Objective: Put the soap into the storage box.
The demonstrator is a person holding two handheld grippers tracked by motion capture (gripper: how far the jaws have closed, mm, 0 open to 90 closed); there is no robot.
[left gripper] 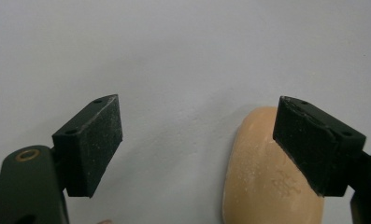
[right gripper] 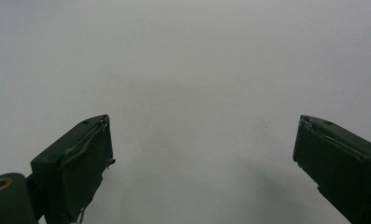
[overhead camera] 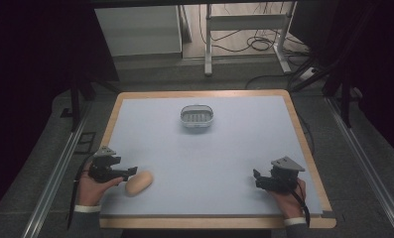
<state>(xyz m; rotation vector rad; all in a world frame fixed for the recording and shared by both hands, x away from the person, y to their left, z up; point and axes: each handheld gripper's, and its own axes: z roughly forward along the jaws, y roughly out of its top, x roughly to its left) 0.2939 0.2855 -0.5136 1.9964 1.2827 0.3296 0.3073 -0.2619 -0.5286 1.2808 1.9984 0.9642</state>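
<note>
The left gripper (overhead camera: 131, 172) stood wide open just beside the tan oval soap bar (overhead camera: 138, 183), which lay at the mat's near-left. The approach appeared in hand; next, centring the jaws. The right gripper (overhead camera: 256, 178) rested open, empty.

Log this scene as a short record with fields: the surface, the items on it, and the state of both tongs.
surface: pale blue mat on a wood-edged table
soap: tan oval bar, near left, lying flat
dish: grey slotted soap dish, far centre, nothing in it
left tongs: open, beside the soap, which sits under one jaw in the left gripper view, not gripped
right tongs: open, over bare mat, near right
</note>
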